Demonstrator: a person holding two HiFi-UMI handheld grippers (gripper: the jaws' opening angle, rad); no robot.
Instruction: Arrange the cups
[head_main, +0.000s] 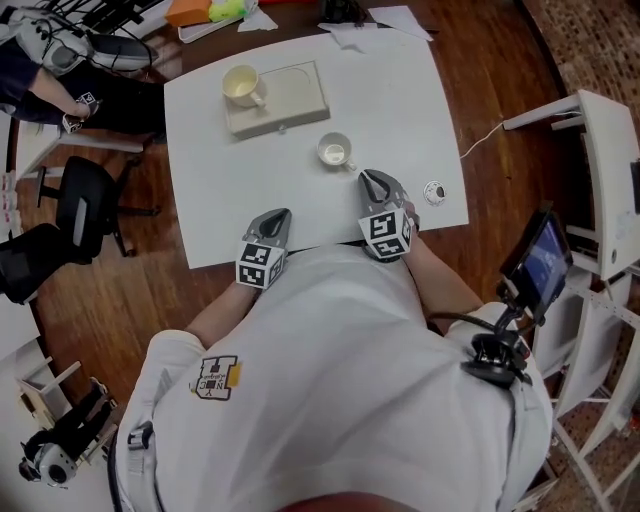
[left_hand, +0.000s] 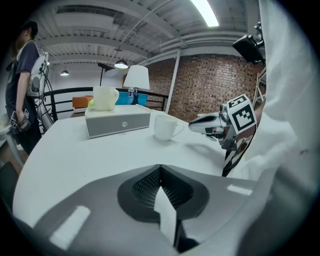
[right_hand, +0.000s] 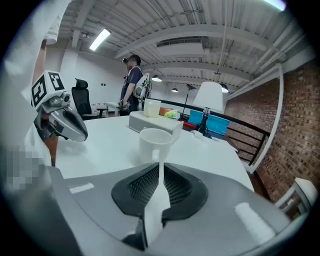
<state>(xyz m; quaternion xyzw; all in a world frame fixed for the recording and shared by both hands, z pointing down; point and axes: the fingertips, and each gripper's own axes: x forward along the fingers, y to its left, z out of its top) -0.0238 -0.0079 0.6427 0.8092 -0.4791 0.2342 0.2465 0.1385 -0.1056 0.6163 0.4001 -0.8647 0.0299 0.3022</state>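
A white cup (head_main: 335, 151) (left_hand: 165, 127) (right_hand: 155, 144) stands upright on the white table (head_main: 210, 190). Its handle points toward the near right. A cream cup (head_main: 243, 86) (left_hand: 104, 98) (right_hand: 151, 107) sits on the left end of a flat grey box (head_main: 290, 98) (left_hand: 117, 121) (right_hand: 159, 123) farther back. My right gripper (head_main: 368, 177) (right_hand: 160, 165) (left_hand: 193, 127) is shut and empty, its tip just short of the white cup's handle. My left gripper (head_main: 283, 213) (left_hand: 160, 167) (right_hand: 82, 135) is shut and empty, at the table's near edge, to the left of the right one.
A small round object (head_main: 434, 192) lies near the table's right edge, with a white cable (head_main: 485, 140) running off it. Papers (head_main: 375, 30) lie at the far edge. Office chairs (head_main: 85, 195) stand at the left, and a phone on a mount (head_main: 540, 255) is at the right. A person (left_hand: 22, 75) stands beyond the table.
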